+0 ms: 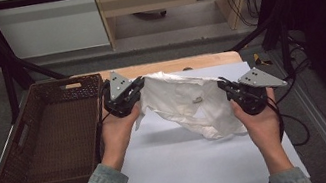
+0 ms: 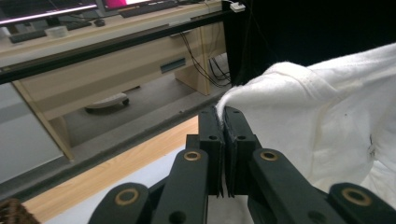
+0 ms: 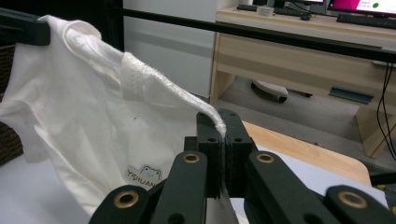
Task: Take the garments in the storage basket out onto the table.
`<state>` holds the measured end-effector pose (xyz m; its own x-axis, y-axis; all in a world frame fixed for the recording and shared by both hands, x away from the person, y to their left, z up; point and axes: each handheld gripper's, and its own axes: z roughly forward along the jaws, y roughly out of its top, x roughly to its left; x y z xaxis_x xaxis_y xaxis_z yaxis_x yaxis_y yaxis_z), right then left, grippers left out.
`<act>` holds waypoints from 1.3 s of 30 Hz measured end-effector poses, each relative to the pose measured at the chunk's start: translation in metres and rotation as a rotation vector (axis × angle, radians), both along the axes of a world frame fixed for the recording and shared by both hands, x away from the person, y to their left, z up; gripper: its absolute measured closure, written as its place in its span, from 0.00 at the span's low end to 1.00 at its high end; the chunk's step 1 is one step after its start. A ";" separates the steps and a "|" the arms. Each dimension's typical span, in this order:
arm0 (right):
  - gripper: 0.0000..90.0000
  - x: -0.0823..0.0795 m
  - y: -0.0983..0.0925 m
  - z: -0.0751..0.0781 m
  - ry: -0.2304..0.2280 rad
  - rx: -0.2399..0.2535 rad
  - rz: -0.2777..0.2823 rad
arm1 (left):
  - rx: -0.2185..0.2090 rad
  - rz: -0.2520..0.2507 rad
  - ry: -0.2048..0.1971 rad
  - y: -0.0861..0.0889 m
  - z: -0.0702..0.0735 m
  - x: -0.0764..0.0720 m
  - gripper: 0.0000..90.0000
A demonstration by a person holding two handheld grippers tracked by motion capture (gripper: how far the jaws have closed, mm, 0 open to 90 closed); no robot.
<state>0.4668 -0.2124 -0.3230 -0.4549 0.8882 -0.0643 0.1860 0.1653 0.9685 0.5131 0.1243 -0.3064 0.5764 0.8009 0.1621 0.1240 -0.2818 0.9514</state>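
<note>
White garment (image 1: pixel 188 104), clamped in both jaws, hangs over white-covered wooden table (image 1: pixel 184 164) beside basket (image 1: pixel 52 136).

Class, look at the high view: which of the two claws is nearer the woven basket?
The left claw, shut on the white garment, sits just beside the basket; the right claw holds the garment's far end.

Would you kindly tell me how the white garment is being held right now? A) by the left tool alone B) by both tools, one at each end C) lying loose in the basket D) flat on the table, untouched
B: the left tool and the right tool each pinch an edge of the white garment, which hangs between them.
</note>
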 end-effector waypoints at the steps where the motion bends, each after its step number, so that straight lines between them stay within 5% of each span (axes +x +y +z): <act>1: 0.99 0.001 0.003 0.001 -0.001 0.002 0.005 | -0.004 0.007 0.000 0.002 0.000 0.001 0.97; 7: 0.99 0.005 0.009 0.003 -0.008 -0.005 -0.004 | -0.002 -0.010 0.023 0.002 -0.004 -0.002 0.97; 23: 0.98 0.017 -0.041 0.000 -0.007 0.001 -0.120 | 0.020 -0.079 0.041 -0.056 -0.023 0.012 0.97; 39: 0.98 0.032 -0.031 0.042 -0.082 -0.002 -0.110 | -0.076 -0.021 -0.009 -0.044 0.030 0.035 0.97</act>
